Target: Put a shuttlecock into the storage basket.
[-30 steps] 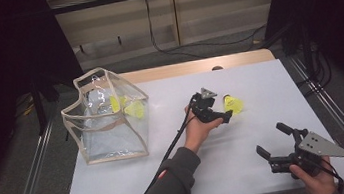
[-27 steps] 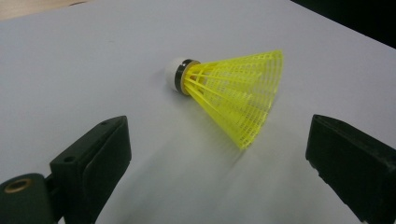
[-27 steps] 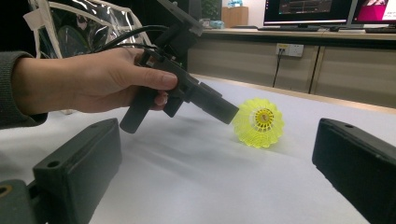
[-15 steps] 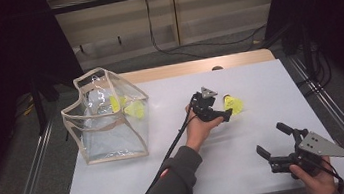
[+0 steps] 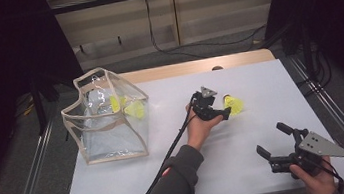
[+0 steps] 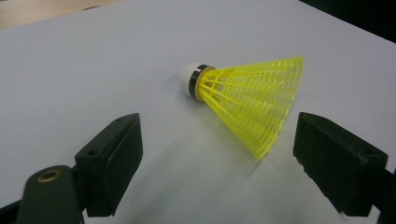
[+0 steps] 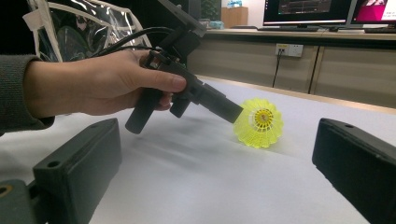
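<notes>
The shuttlecock (image 6: 247, 102) lay on its side on the white table (image 5: 258, 80), just ahead of the left gripper (image 5: 215, 111). In the left gripper view it sat between the jaws but clear of both pads; they stood wide and had just been closing a little, gripping nothing. From above, the gripper's body hid part of the skirt, and contact could not be judged there. The right gripper (image 5: 274, 141) rested near the table's front right, jaws wide apart and empty. Two more yellow shuttlecocks (image 5: 131, 107) showed through the clear bag (image 5: 107, 118), their outlines blurred by creased plastic and glare.
</notes>
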The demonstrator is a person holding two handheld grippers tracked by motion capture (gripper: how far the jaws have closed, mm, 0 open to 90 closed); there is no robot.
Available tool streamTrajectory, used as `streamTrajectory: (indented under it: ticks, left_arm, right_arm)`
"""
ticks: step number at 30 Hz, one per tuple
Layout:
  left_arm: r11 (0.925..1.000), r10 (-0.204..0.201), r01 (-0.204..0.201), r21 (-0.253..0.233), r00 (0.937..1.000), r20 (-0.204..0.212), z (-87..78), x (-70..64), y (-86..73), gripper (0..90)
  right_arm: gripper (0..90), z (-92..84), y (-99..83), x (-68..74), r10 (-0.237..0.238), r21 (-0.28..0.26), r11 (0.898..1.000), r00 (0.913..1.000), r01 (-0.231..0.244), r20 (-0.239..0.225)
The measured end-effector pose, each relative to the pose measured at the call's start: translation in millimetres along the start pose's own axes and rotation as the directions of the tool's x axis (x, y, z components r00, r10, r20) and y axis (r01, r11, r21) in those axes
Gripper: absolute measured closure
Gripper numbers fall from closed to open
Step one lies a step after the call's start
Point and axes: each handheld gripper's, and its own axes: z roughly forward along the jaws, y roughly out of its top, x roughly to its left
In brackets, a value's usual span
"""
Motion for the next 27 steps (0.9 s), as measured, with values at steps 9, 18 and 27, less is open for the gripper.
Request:
streamTrajectory:
  ticks: [9, 18, 27]
  left_arm:
    - [1.0000, -0.006, 0.006, -0.002, 1.0000, 0.000, 1.9, 2.1, -0.3, 20.2]
    - [0.9998, -0.009, 0.010, -0.015, 0.9999, 0.011, 3.1, 2.9, -0.2, 27.8]
    - [0.9996, -0.005, 0.005, -0.027, 1.0000, 0.008, 3.2, 5.1, -0.1, 37.3]
  right_arm:
    - [1.5, -0.3, 0.1, 0.2, 0.002, 0.001, 1.000, 1.0000, -0.002, 0.000]
    - [1.5, -0.2, 0.0, 0.3, 0.001, 0.002, 1.000, 1.0000, -0.001, 0.000]
    - [1.5, -0.3, 0.2, 0.7, -0.001, 0.003, 1.000, 1.0000, 0.001, 0.000]
